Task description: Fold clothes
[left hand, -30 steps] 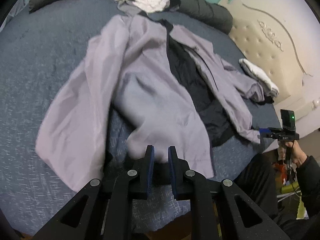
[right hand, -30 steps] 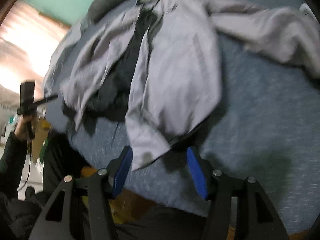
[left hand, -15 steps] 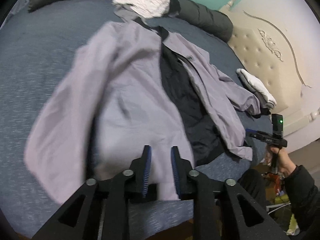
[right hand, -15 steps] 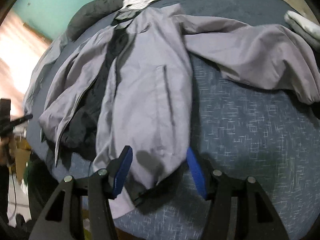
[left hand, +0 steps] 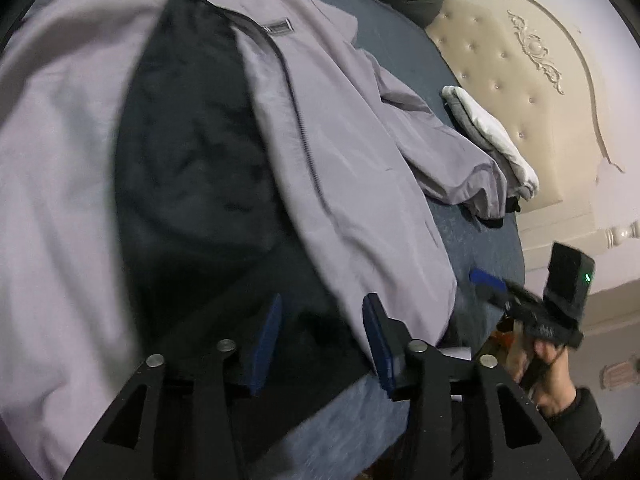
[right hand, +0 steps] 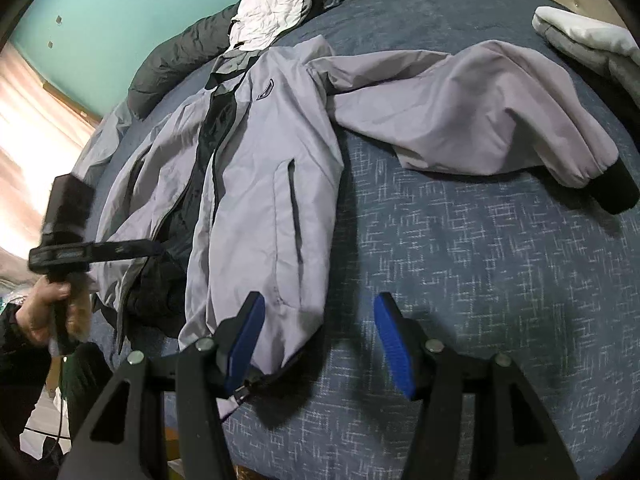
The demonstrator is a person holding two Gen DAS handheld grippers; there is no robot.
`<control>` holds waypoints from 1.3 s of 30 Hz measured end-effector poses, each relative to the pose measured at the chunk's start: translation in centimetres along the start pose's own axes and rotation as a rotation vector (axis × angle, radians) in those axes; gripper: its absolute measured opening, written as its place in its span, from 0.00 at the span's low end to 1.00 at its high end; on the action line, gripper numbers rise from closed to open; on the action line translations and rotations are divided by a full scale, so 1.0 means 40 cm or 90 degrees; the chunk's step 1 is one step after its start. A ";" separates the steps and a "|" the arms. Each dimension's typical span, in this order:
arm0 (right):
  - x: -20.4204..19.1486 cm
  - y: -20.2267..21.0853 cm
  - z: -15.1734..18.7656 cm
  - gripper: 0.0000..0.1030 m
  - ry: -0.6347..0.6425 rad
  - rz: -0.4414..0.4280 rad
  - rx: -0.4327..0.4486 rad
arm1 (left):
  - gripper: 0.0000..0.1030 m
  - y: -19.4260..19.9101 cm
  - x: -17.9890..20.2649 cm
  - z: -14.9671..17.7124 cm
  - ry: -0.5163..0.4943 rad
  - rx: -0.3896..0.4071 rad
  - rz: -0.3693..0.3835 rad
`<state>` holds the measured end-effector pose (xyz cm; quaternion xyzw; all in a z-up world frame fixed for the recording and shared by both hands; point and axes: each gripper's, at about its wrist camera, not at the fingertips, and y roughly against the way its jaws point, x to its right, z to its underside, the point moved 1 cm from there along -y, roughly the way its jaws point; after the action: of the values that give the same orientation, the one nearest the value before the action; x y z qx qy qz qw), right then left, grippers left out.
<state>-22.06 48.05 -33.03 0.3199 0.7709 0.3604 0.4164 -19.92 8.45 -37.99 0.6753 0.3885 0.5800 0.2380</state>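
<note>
A lilac jacket (left hand: 352,152) with a black lining (left hand: 192,152) lies unzipped and face up on the blue bed (right hand: 480,272). In the right wrist view the jacket (right hand: 256,184) has one sleeve (right hand: 480,120) spread to the right, ending in a black cuff (right hand: 618,192). My left gripper (left hand: 322,336) is open just above the lining at the hem, holding nothing. My right gripper (right hand: 318,336) is open over the hem corner of the front panel, holding nothing. Each gripper shows in the other's view: the right one (left hand: 520,300) and the left one (right hand: 100,252).
A folded white and grey garment (left hand: 492,136) lies at the bed's edge by the padded cream headboard (left hand: 540,92). A dark duvet (right hand: 180,64) and a white crumpled cloth (right hand: 272,12) lie beyond the jacket's collar. The bed's near edge runs just under both grippers.
My left gripper has let go of the left front panel and opened, and has moved in close over the lining. The jacket now lies flatter and spread. My right gripper stayed open.
</note>
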 end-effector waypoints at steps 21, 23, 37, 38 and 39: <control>0.030 -0.025 -0.035 0.57 -0.030 -0.011 0.006 | 0.05 0.085 0.015 -0.149 -0.048 0.104 -0.023; 0.023 -0.029 -0.041 0.58 -0.030 -0.012 0.003 | 0.05 0.143 0.006 -0.178 -0.046 0.139 -0.039; -0.116 -0.127 -0.059 0.60 0.050 -0.103 -0.061 | 0.06 0.197 -0.063 -0.277 -0.032 0.149 -0.095; -0.120 -0.129 -0.059 0.60 0.046 -0.114 -0.063 | 0.06 0.188 -0.065 -0.273 -0.032 0.140 -0.093; -0.124 -0.132 -0.059 0.60 0.042 -0.124 -0.065 | 0.06 0.178 -0.069 -0.269 -0.029 0.133 -0.094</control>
<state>-22.91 40.59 -34.39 0.2099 0.7922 0.3675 0.4396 -28.63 0.69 -31.83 0.6793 0.4897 0.5016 0.2172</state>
